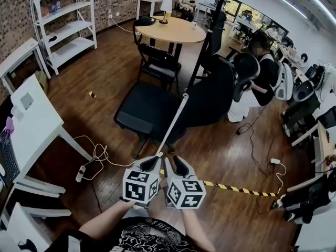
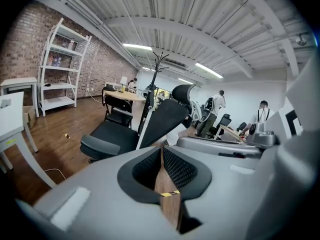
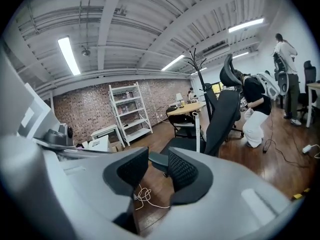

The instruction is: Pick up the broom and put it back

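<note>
Leaning against one office chair (image 1: 149, 109) stands one broom (image 1: 174, 123).

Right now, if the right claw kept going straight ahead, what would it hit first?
Probably the black office chair; its armrest shows between the jaws of the open right claw, though depth is unclear.

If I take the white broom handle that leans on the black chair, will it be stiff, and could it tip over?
The broom handle looks like a thin, straight tube, so it is probably stiff and light. It seems only to lean on the chair, so a nudge may make it slide or fall.
</note>
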Demonstrator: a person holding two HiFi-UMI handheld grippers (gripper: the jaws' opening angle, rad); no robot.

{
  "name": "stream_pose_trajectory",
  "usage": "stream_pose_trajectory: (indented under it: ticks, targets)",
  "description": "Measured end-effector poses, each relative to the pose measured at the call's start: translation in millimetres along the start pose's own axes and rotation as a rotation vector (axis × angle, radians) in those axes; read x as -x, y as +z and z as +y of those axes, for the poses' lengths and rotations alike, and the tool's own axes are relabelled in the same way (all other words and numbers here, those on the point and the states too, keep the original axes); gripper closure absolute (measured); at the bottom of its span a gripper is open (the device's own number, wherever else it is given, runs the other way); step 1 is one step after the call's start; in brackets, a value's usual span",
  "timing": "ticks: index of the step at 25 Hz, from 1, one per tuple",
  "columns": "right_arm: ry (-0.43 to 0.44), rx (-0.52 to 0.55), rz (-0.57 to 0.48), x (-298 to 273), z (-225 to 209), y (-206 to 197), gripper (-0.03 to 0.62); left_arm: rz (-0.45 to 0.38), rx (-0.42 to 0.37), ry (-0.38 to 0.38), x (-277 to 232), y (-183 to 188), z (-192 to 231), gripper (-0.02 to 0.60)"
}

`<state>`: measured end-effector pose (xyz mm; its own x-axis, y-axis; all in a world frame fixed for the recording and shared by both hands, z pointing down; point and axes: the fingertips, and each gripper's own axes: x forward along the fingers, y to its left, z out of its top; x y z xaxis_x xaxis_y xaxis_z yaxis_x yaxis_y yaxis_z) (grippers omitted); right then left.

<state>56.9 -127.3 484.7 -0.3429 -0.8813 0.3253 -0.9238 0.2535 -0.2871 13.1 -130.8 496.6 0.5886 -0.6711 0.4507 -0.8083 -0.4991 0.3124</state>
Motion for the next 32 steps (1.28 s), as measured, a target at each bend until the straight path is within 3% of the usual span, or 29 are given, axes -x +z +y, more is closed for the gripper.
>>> stream_pose_trajectory:
  ticks: [8, 14, 32]
  targets:
    - [-0.032, -0.012, -0.012, -58.2, -0.4, 22.1, 0.487, 0.006, -0.002, -0.021, -25.4, 28.3, 45.9, 0.560]
    - [-0.064, -0.029, -0.018, -76.4, -10.3, 25.4, 0.467, -0.001, 0.003, -0.037, -35.8, 38.1, 56.9, 0.560]
    - [-0.192, -0.035, -0.031, -163.0, -103.0, 44.4, 0.442, -0.008, 0.005, -0.028, -111.7, 83.8, 78.8, 0.560]
